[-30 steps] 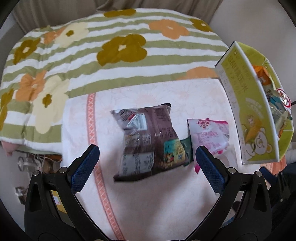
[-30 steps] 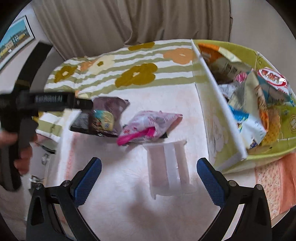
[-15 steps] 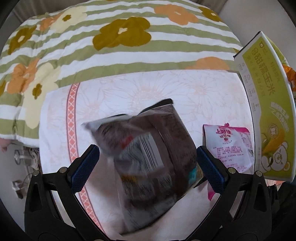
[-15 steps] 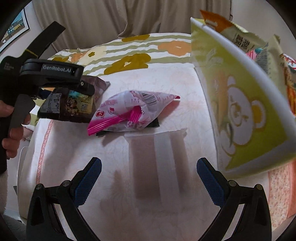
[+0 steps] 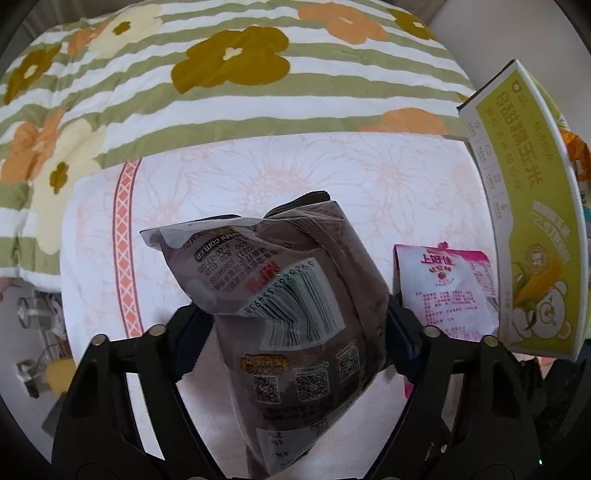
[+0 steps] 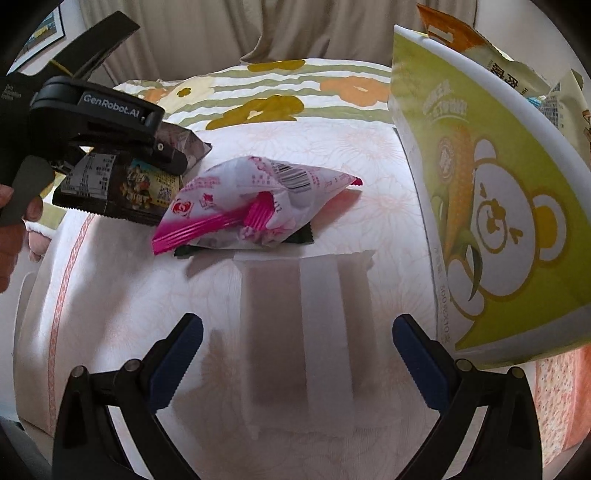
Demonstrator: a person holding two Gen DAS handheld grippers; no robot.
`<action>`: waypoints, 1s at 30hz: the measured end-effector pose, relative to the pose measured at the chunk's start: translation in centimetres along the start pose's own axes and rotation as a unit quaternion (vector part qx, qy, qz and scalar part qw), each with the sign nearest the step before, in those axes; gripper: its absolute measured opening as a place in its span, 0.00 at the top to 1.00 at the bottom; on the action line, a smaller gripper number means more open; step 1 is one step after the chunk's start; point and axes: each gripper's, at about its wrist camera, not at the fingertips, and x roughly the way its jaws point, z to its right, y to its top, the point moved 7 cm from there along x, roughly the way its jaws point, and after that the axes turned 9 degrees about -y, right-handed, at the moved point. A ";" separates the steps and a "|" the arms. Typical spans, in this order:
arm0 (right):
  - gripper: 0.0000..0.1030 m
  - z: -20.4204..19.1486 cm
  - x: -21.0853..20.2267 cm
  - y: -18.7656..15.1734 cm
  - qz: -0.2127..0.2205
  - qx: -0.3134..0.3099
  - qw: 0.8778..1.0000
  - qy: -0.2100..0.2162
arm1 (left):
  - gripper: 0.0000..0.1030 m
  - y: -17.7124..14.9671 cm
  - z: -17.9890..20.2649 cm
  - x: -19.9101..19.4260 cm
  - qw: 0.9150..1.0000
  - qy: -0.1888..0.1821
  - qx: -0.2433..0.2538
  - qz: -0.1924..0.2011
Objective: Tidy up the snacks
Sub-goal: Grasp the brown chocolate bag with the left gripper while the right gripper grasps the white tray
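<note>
On a counter (image 6: 122, 314) draped in pale floral cloth, before a striped flowered quilt (image 5: 221, 74) and beige curtains (image 6: 221, 33), the left hand-held gripper (image 5: 295, 328) is closing on a brown snack bag (image 5: 295, 314). The right hand-held gripper (image 6: 297, 354) hangs apart over a clear wrapper (image 6: 306, 332); a pink packet (image 6: 258, 203) lies beside a green box (image 6: 498, 221).

The snack bag (image 5: 295, 295) is set on the worktop (image 5: 258, 177), between the fingers of the left gripper (image 5: 295, 332). Just to its right the sachet (image 5: 448, 288) is laid, and further right the box (image 5: 524, 206) is stood, with more packets (image 6: 517, 70) kept inside it. A clear wrapper (image 6: 306, 332) is laid nearer, before the right gripper (image 6: 297, 362). The bed (image 5: 221, 74) is found beyond.
</note>
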 end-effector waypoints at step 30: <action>0.43 0.8 -4.3 0.2 0.010 0.011 1.000 -0.018 | 0.33 -2.9 0.0 -9.2 0.997 -0.008 0.013 0.074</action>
